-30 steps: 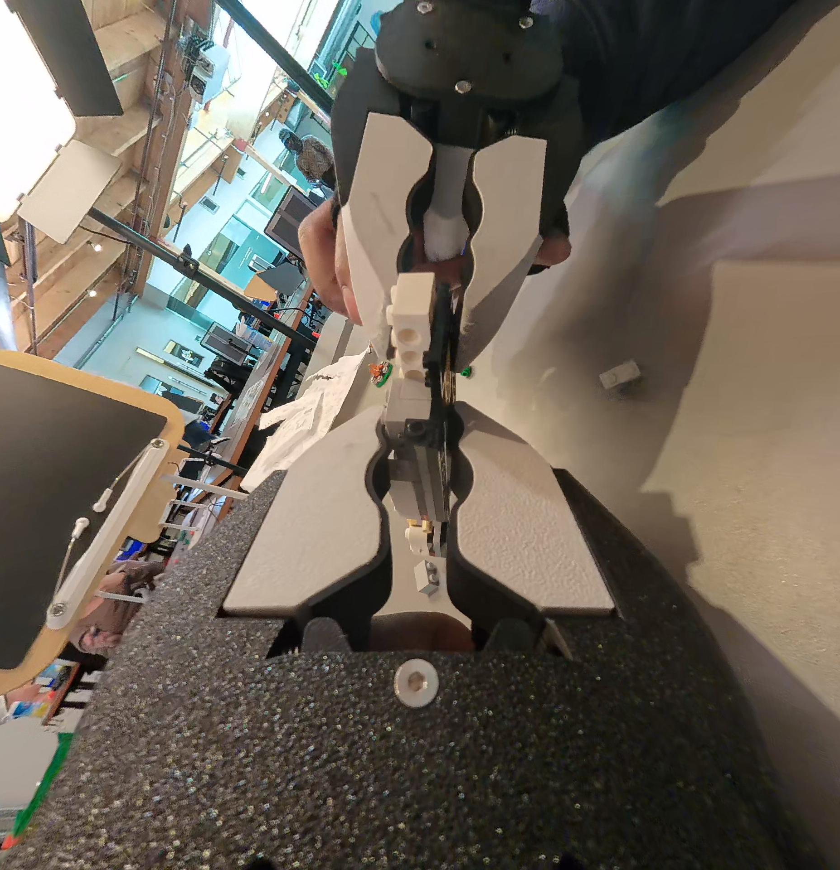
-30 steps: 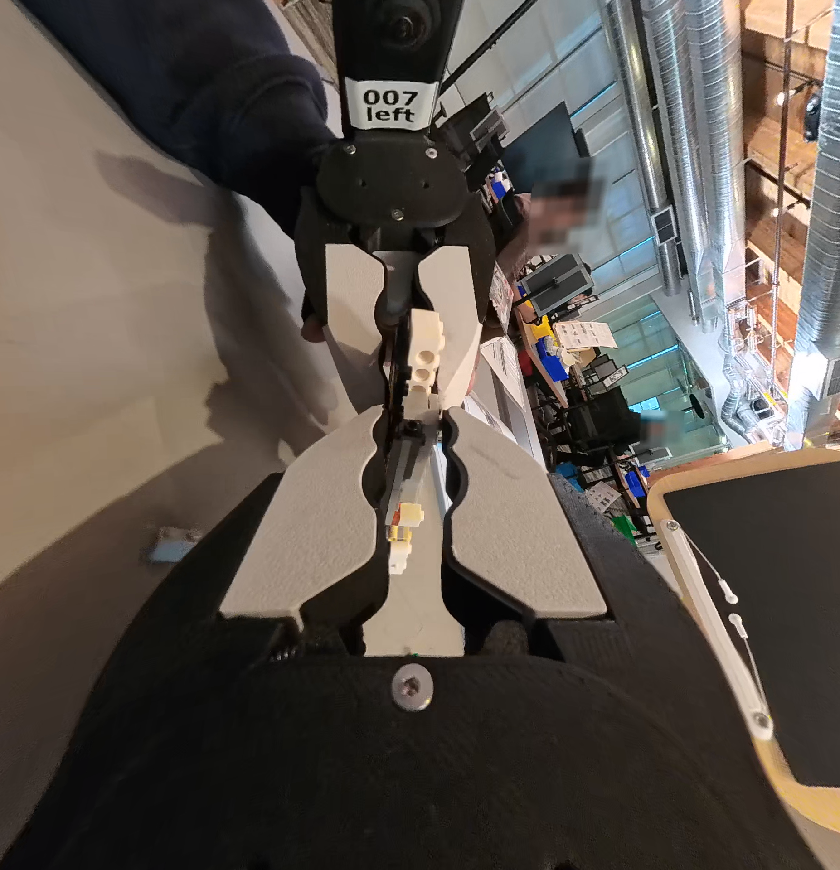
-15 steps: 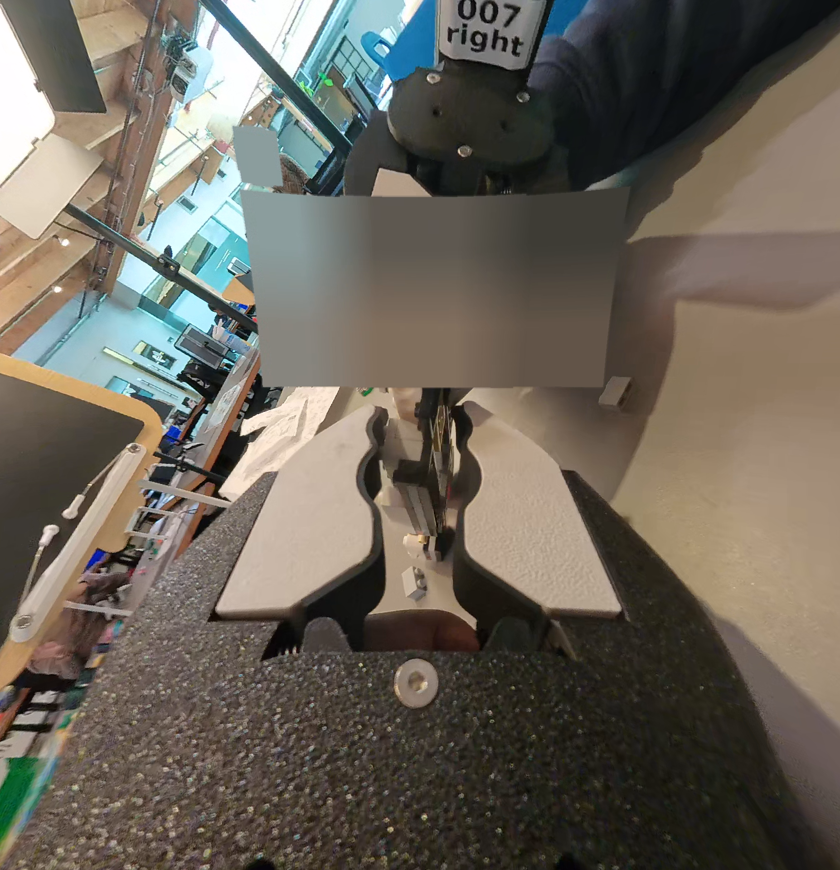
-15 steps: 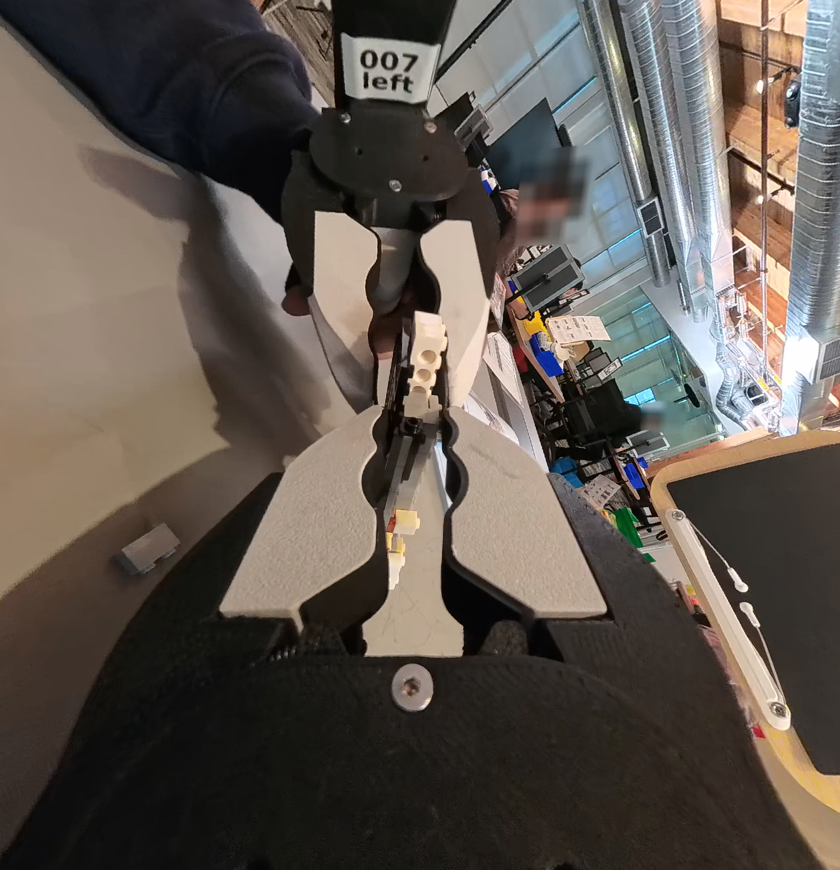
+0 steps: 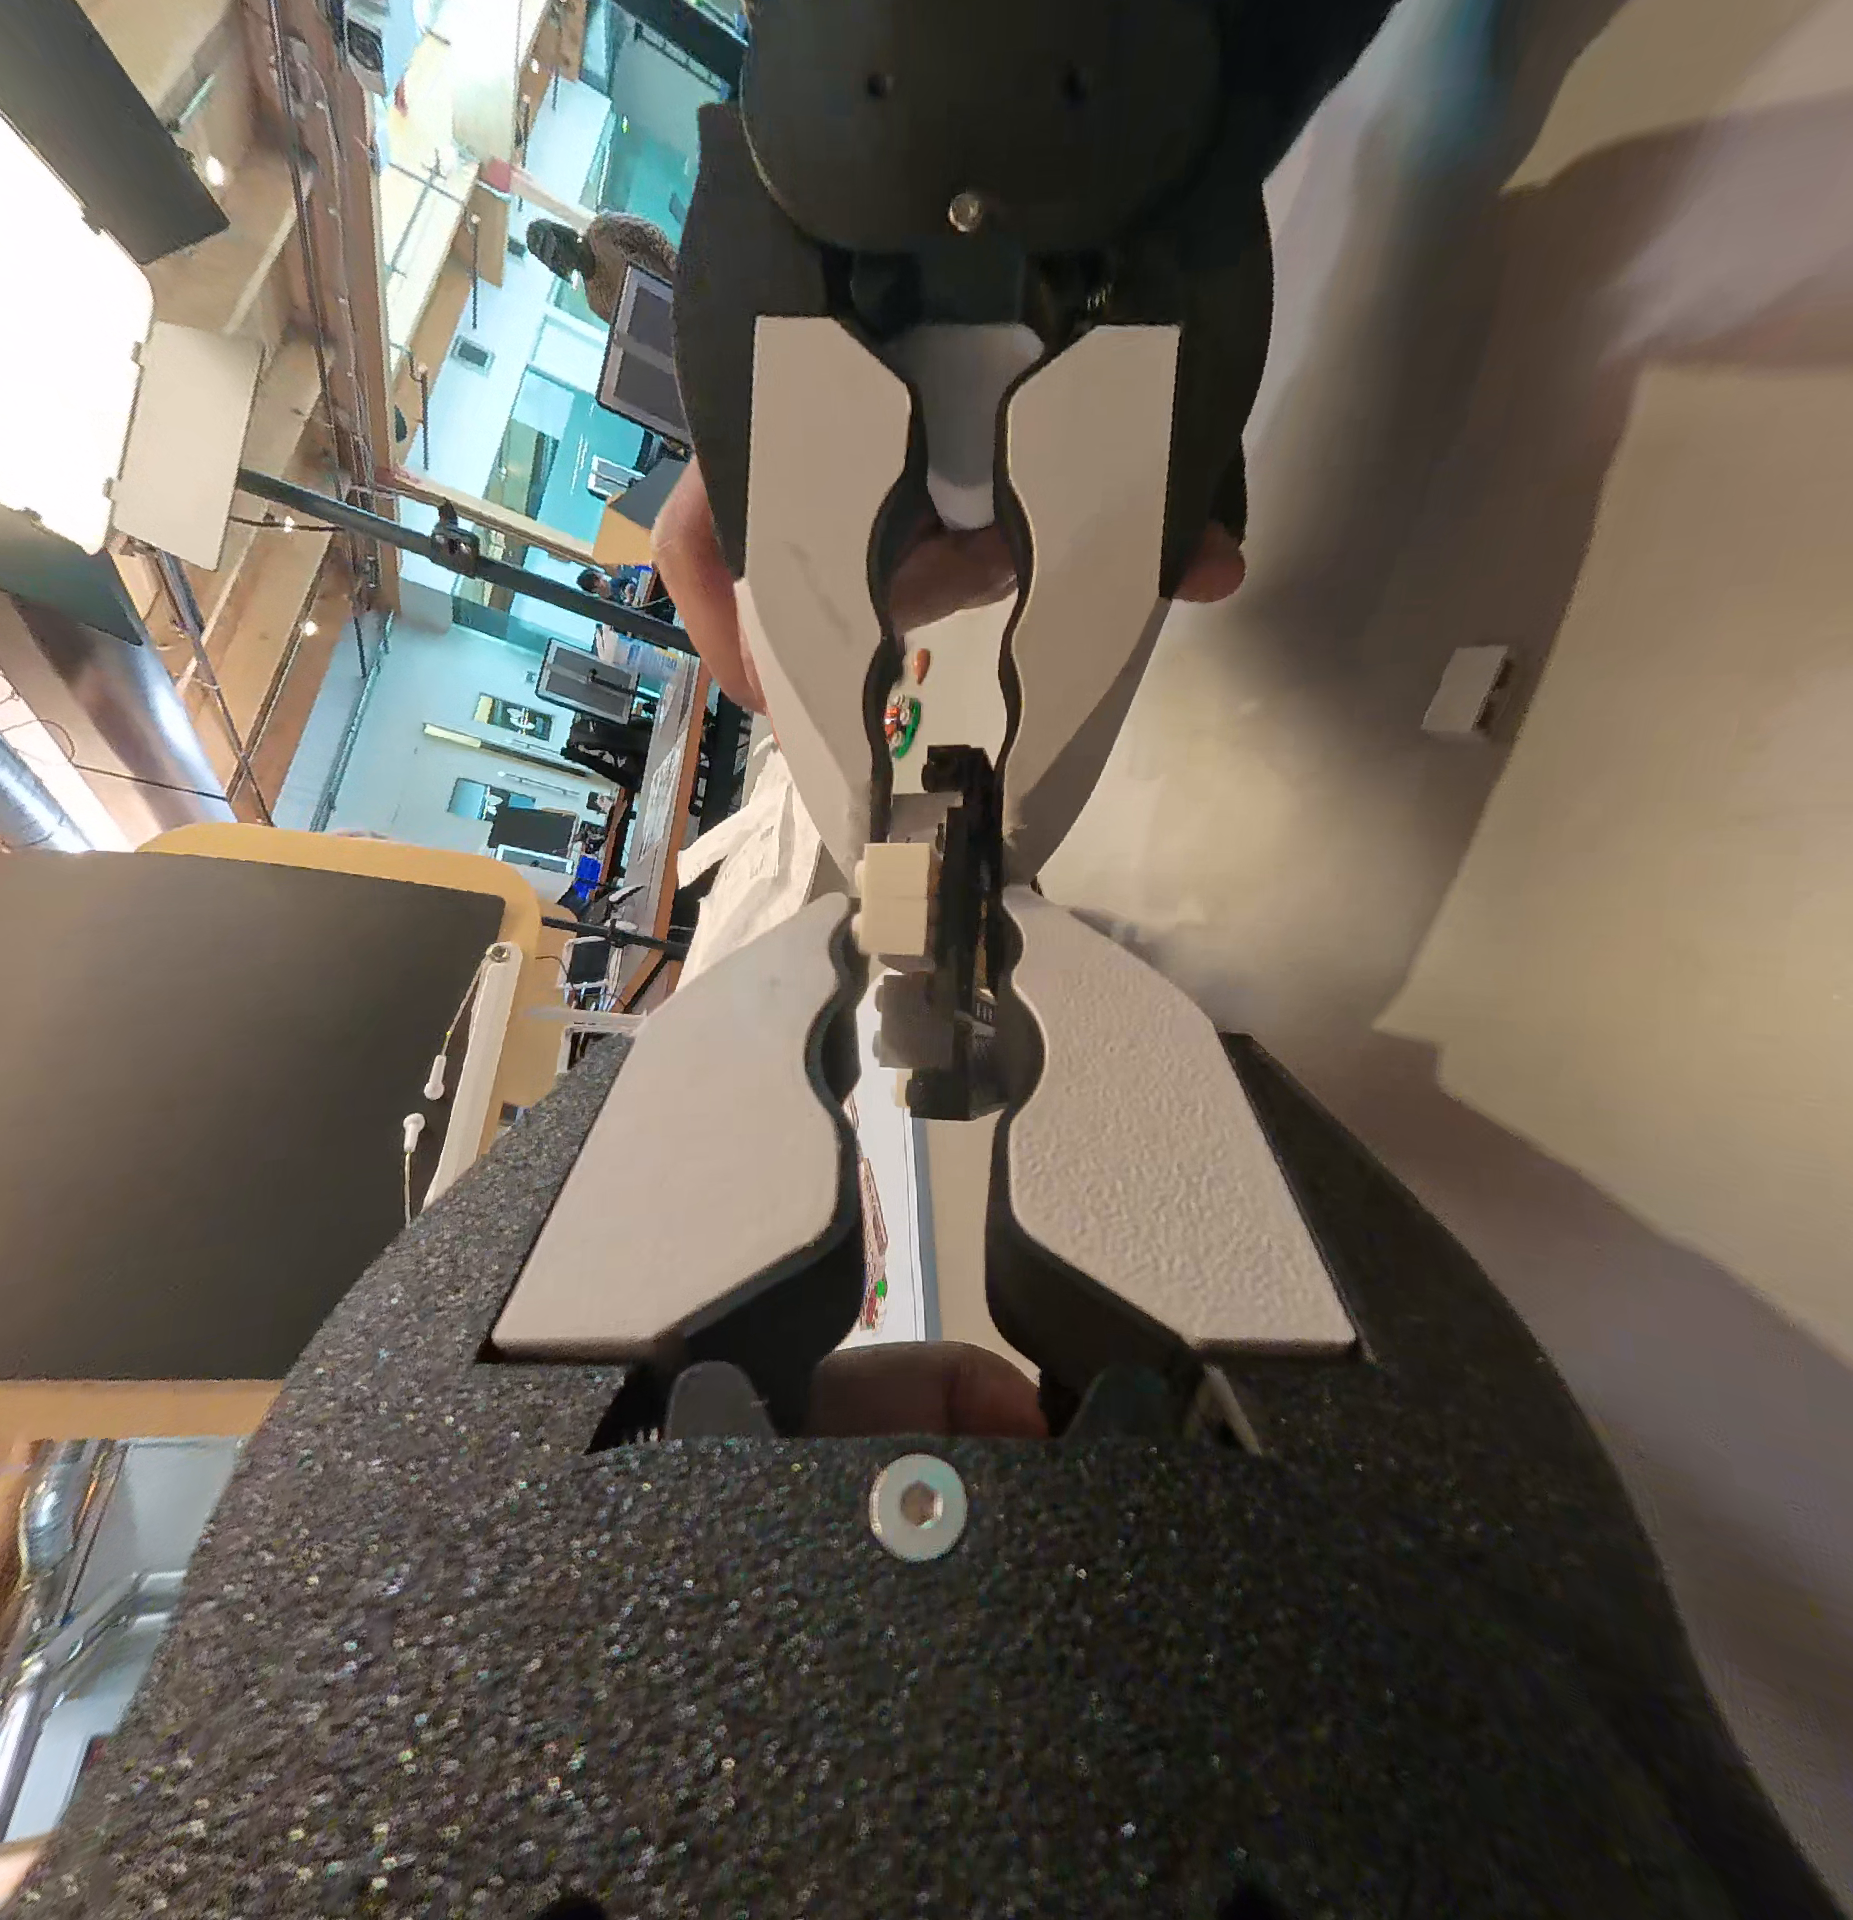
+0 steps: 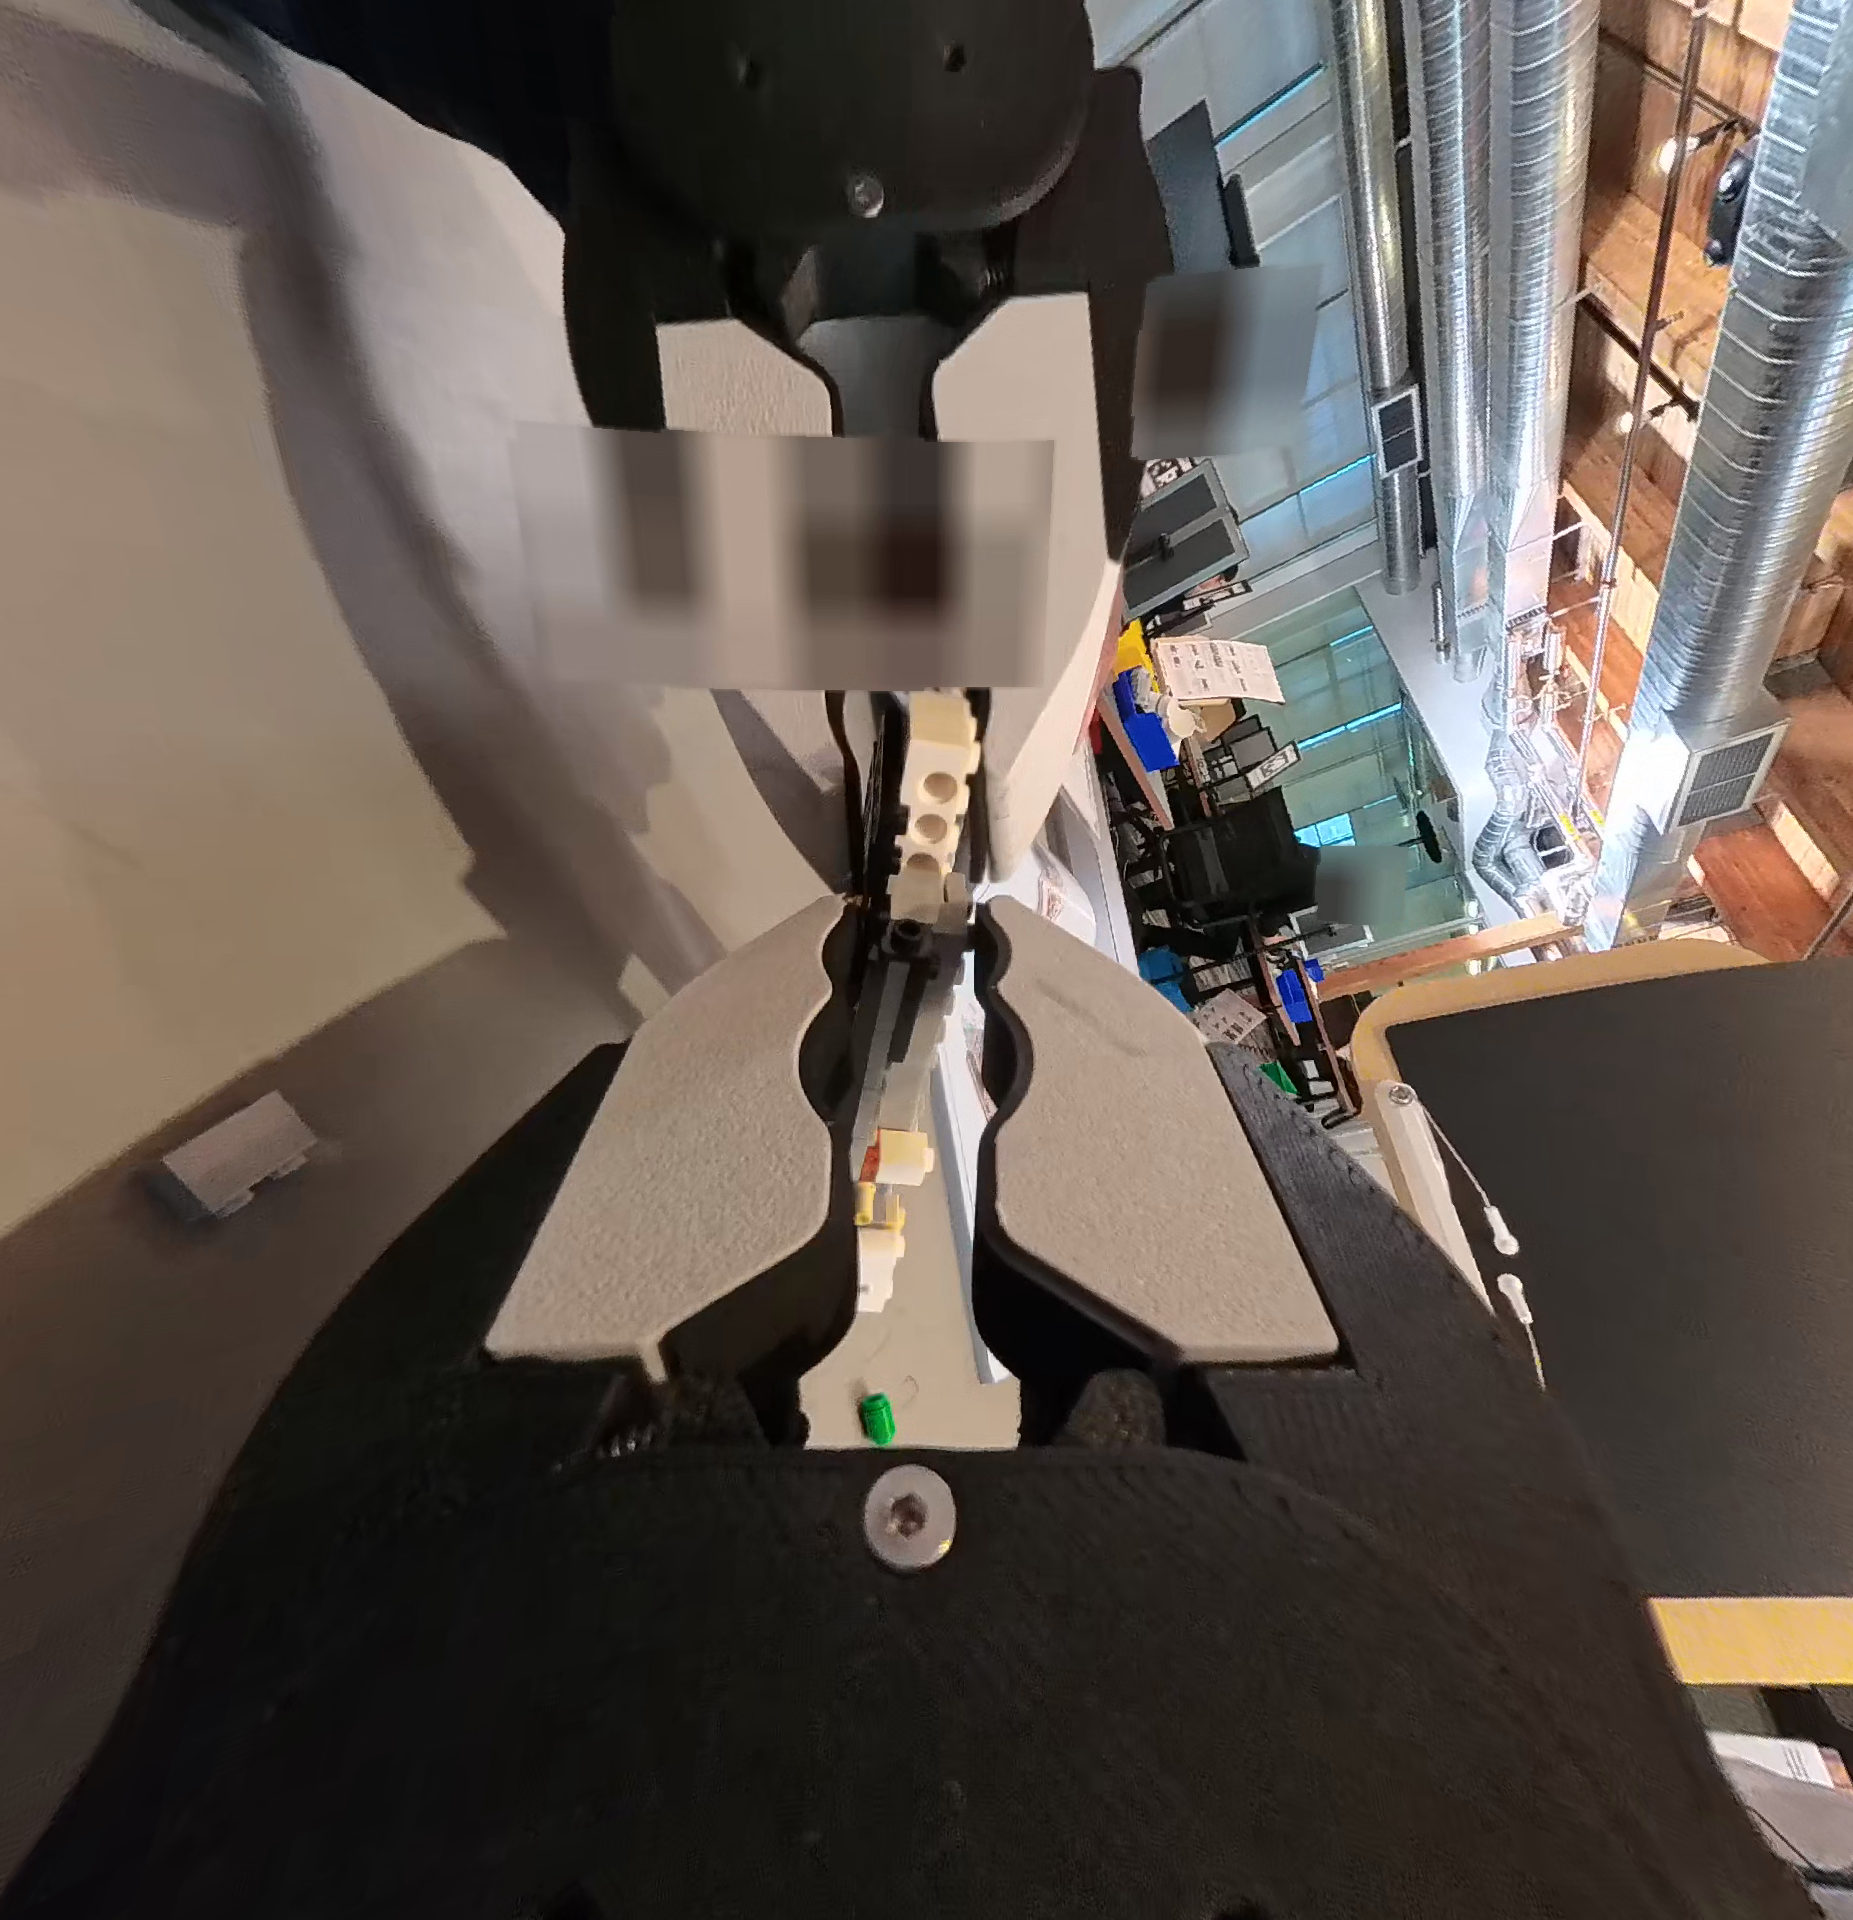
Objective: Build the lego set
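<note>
My two grippers face each other tip to tip above a pale table point(image 5: 1680, 935). A small brick assembly point(image 5: 966, 894) of black, grey and cream pieces spans both. My left gripper point(image 5: 932, 920) is shut on its near end, with a cream brick point(image 5: 894, 896) against one fingertip. My right gripper point(image 5: 937, 821) comes in from the top of the left wrist view and grips the black and grey far end. In the right wrist view my right gripper point(image 6: 917, 920) is shut on the long grey-black part point(image 6: 891, 1039). There the left gripper point(image 6: 922, 862) clamps a cream brick with holes point(image 6: 937, 800).
A loose grey brick point(image 5: 1467, 691) lies on the table and also shows in the right wrist view point(image 6: 231, 1158). Small red-green pieces point(image 5: 901, 722) and a green stud point(image 6: 877, 1418) lie under the grippers. A chair with a black seat point(image 5: 174, 1091) and papers point(image 5: 756, 862) are beside the table. My left and right fingertips are right by each other.
Half a second ago the left gripper's jaws stood wider and the grippers were farther apart. Now the left is closed on the assembly again, tips nearly touching the right's. The right grasp held throughout.
</note>
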{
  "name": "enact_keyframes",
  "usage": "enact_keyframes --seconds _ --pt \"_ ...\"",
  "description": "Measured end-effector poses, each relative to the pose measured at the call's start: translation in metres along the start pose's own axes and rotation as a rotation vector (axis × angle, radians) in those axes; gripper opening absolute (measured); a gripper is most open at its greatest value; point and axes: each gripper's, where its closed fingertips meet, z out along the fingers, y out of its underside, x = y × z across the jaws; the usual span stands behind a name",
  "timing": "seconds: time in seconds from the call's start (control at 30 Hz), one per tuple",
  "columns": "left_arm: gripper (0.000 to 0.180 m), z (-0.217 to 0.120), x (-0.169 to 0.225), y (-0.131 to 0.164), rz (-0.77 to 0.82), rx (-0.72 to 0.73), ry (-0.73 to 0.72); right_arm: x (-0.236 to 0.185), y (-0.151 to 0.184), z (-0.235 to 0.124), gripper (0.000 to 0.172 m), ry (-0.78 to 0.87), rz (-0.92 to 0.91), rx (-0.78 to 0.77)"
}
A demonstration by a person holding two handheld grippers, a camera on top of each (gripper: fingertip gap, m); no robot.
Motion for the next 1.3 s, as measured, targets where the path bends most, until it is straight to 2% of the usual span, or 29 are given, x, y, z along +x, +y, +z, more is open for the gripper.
enact_keyframes --seconds 0.17,0.37,0.7,0.9,1.1,1.3 --pt "0.019 0.003 0.001 0.000 0.029 -0.004 -0.020 0.000 0.002 -0.002 0.020 -0.021 -0.013 -0.010" --pt "0.016 0.001 -0.006 -0.007 0.025 0.023 -0.054 -0.001 -0.008 -0.009 0.033 -0.086 -0.010 0.009" --pt "0.016 0.002 0.000 -0.007 -0.061 0.027 0.023 -0.007 -0.006 -0.010 0.035 -0.128 -0.028 -0.022" --pt "0.016 0.002 0.001 -0.006 -0.077 0.025 0.046 -0.008 -0.005 -0.010 0.034 -0.130 -0.022 -0.023" --pt "0.016 0.003 0.003 -0.007 -0.099 0.029 0.068 -0.005 -0.006 -0.010 0.025 -0.114 -0.018 -0.020" --pt "0.016 0.003 0.004 -0.006 -0.096 0.024 0.083 -0.007 -0.005 -0.009 0.025 -0.121 -0.015 -0.024"
